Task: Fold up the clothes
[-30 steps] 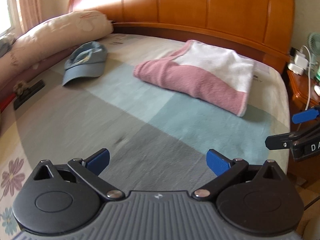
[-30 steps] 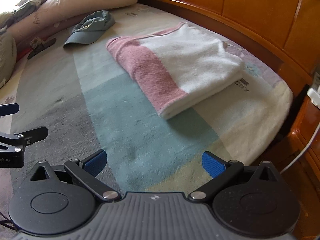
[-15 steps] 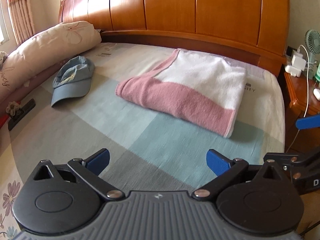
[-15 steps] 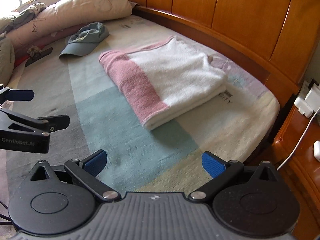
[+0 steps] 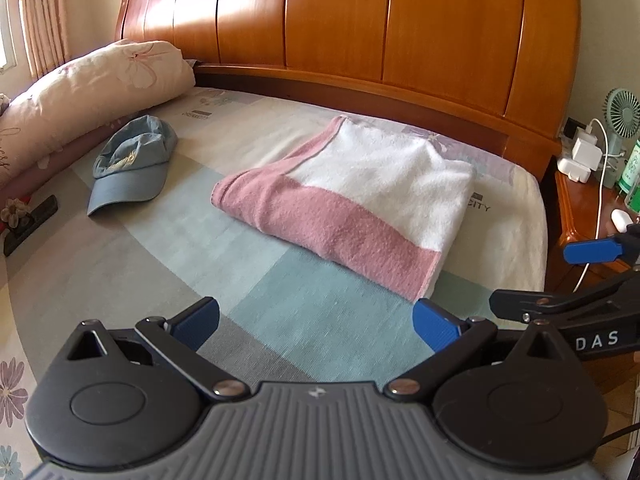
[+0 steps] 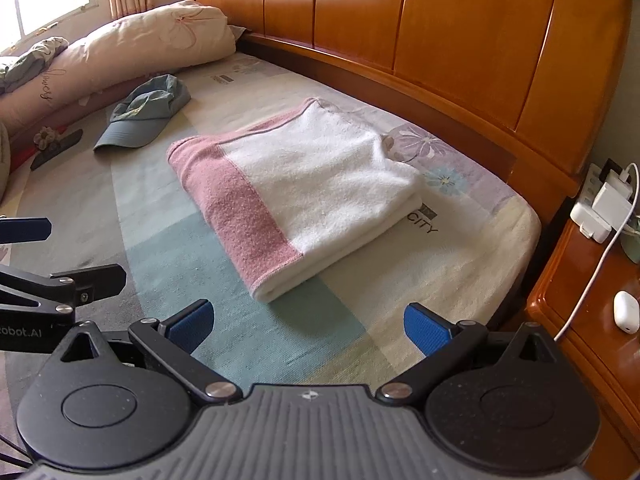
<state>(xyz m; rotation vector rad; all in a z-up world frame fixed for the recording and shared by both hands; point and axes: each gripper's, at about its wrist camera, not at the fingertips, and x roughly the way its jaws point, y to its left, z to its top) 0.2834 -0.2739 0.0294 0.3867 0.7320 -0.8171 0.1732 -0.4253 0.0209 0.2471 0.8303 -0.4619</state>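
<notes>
The left tongs [image 5: 316, 324] stand wide open above the bed, their blue pads [image 5: 198, 320] spread apart with nothing between them. The right tongs [image 6: 308, 322] are likewise spread wide and empty, hovering over the near edge of the mattress; in the left wrist view they show at the right border, beside the left pair, also parted. Ahead of both pairs, apart from them, lies the folded towel [image 5: 360, 204], a thick rectangle of white terry with a pink band along the side facing the tongs. It rests flat on the bed sheet [image 5: 280, 312], which is patterned in grey, teal and cream blocks with printed flowers, and its far edge comes near the wooden headboard [image 5: 400, 28]. In the right wrist view the towel's stacked layers show at its near corner. To the left of the towel, well apart from it, a blue cap [image 5: 132, 168] sits on the sheet with its brim towards the tongs. Beyond the cap a long floral pillow [image 5: 100, 84] lies along the left side of the bed. To the right of the bed stands a wooden nightstand [image 6: 580, 320] carrying white chargers [image 6: 604, 204] with a cable, and a small green fan [image 5: 622, 120].
</notes>
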